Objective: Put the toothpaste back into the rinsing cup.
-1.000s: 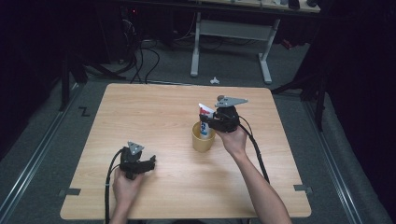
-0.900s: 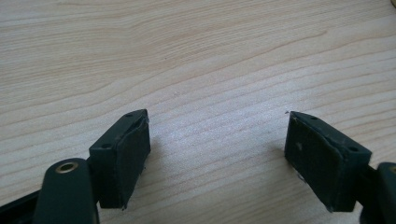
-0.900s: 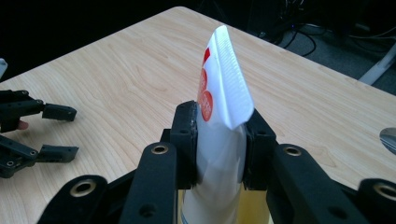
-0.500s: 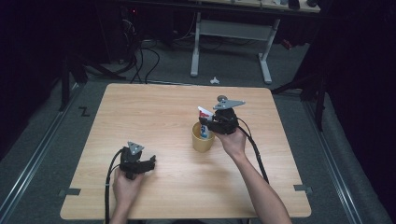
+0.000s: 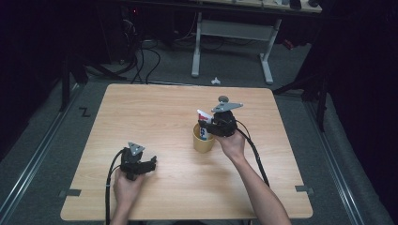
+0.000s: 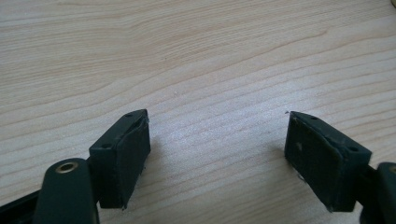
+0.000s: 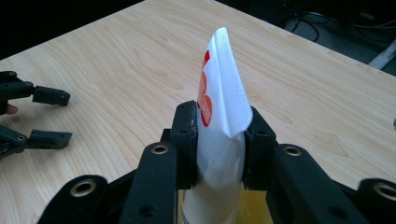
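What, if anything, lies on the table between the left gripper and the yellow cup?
Nothing: in the high view, bare wood separates the left gripper from the yellow cup.

The right gripper, clamped on the white toothpaste tube standing in the yellow cup, has drifted very slightly toward 12 o'clock on the table, carrying the tube's crimped end with it above the cup's rim
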{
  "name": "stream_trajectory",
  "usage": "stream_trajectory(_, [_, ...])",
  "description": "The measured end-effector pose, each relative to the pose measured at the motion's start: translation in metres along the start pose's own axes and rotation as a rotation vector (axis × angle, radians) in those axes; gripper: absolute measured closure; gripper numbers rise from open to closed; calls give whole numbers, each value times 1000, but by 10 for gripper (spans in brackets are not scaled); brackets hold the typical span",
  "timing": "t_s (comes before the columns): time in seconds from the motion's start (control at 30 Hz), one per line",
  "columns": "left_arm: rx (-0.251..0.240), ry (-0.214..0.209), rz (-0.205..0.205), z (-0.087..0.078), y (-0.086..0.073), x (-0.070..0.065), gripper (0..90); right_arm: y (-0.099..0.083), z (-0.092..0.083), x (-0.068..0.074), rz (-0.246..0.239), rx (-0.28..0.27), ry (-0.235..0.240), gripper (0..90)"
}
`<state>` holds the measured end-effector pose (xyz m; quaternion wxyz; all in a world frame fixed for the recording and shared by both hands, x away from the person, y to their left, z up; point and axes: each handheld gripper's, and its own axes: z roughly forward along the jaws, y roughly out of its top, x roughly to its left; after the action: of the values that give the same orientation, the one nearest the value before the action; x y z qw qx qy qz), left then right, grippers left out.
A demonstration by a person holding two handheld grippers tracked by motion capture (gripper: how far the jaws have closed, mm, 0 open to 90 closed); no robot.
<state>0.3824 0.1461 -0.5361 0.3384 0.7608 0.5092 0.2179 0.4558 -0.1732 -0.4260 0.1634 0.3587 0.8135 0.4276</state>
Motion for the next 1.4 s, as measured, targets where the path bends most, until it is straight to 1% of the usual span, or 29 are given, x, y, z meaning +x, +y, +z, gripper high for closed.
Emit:
stream_trajectory(0.63, [0, 0, 0, 0, 0, 0, 228, -9, 6, 1, -13, 19, -15, 710])
stream_trajectory(0.97, [1, 0, 1, 0, 0, 0, 228, -11, 1, 1, -21, 23, -4, 702])
stream_trajectory(1.07, [0, 0, 0, 0, 0, 0, 228, -13, -1, 1, -39, 21, -16, 698])
stream_trajectory(1.13, [0, 0, 0, 0, 0, 0, 228, -14, -3, 1, -33, 17, -15, 696])
stream_trajectory(1.4, [0, 0, 0, 0, 0, 0, 228, -16, -5, 3, -43, 14, -12, 677])
